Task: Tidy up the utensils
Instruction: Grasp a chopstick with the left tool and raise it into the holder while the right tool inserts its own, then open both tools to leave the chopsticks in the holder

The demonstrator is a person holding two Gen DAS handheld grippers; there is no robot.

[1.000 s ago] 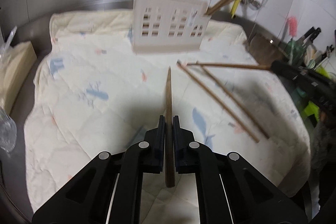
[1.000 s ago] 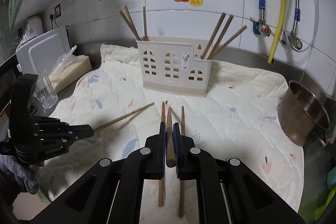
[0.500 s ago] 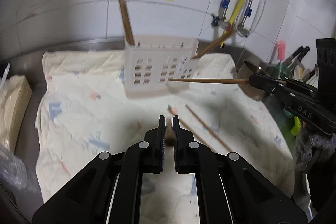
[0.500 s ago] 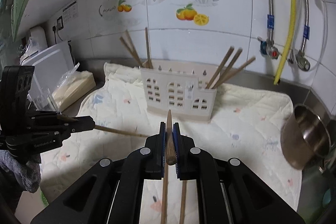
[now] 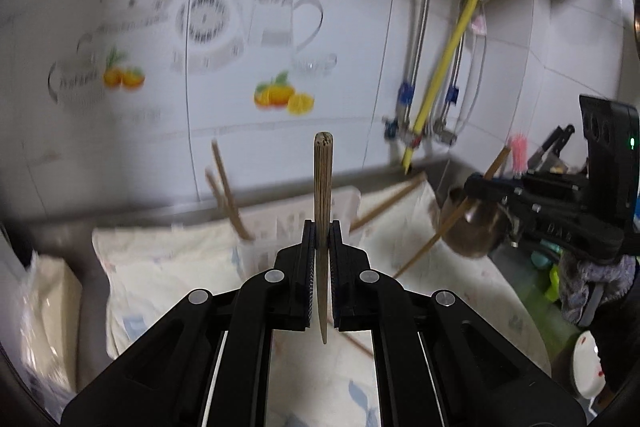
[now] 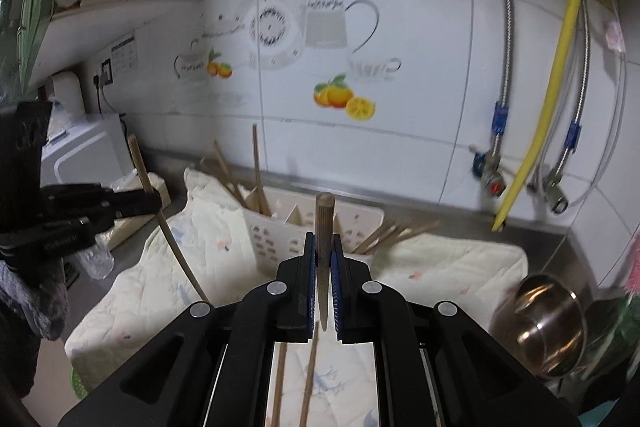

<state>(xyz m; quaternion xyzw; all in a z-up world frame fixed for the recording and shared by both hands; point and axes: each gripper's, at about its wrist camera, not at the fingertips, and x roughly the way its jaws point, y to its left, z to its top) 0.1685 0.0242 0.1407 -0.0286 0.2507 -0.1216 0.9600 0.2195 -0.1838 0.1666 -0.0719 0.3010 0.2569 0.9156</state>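
Observation:
My left gripper is shut on a wooden chopstick that stands nearly upright, thick end up. It also shows in the right wrist view, holding that chopstick tilted above the mat. My right gripper is shut on another chopstick, also nearly upright; it shows in the left wrist view. The white slotted utensil holder stands on the mat below and beyond both grippers, with chopsticks in its left end and more in its right end.
A cream quilted mat covers the steel counter. Two loose chopsticks lie on it under my right gripper. A steel pot sits at the right. A white appliance and a glass are left. Hoses hang on the tiled wall.
Both grippers have risen and tilted upward with their chopsticks, which have swung from lying forward to nearly upright. The holder has dropped lower in both views.

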